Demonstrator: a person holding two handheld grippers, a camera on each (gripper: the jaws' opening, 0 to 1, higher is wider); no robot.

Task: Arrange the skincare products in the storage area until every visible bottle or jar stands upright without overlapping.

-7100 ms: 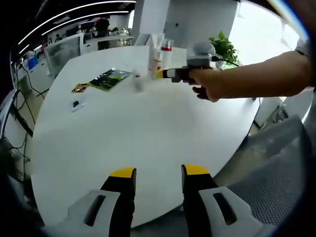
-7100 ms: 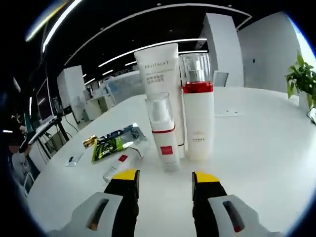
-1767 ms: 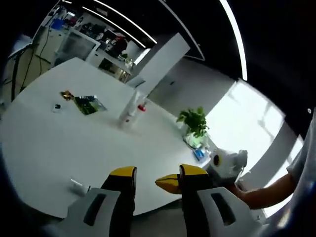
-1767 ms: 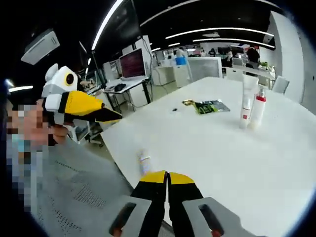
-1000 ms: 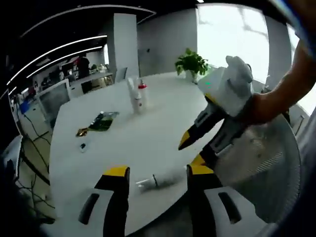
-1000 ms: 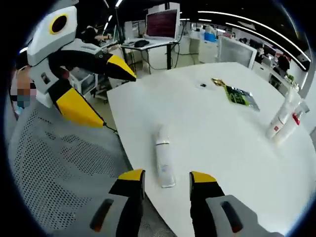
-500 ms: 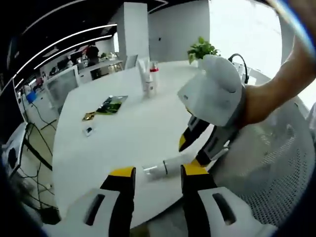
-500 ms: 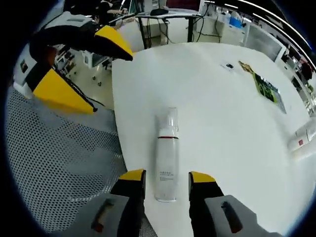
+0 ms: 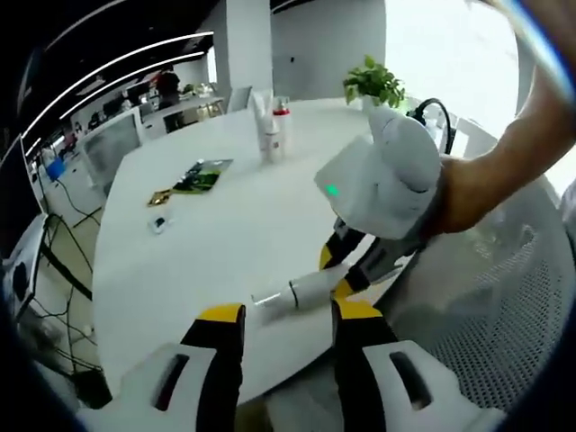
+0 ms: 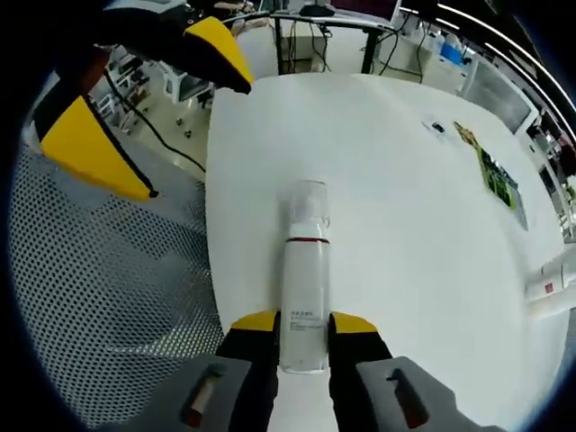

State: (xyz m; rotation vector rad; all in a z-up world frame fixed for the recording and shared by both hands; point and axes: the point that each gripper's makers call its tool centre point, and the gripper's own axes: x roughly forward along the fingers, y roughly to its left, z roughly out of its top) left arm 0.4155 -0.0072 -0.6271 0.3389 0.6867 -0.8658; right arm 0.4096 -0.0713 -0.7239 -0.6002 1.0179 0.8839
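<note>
My right gripper (image 10: 301, 326) is closed down on the base end of the fallen bottle (image 10: 304, 281), jaws touching both sides. Bottle lies flat near the table (image 10: 405, 198) edge, clear cap pointing away from me. Left gripper (image 9: 286, 317) is open, holding nothing, hovering near the same edge. Looks light, stiff plastic, smooth so probably slippery; grip mid-body rather than the cap, which may pop. 2 upright bottles (image 9: 270, 126) stand far across.
</note>
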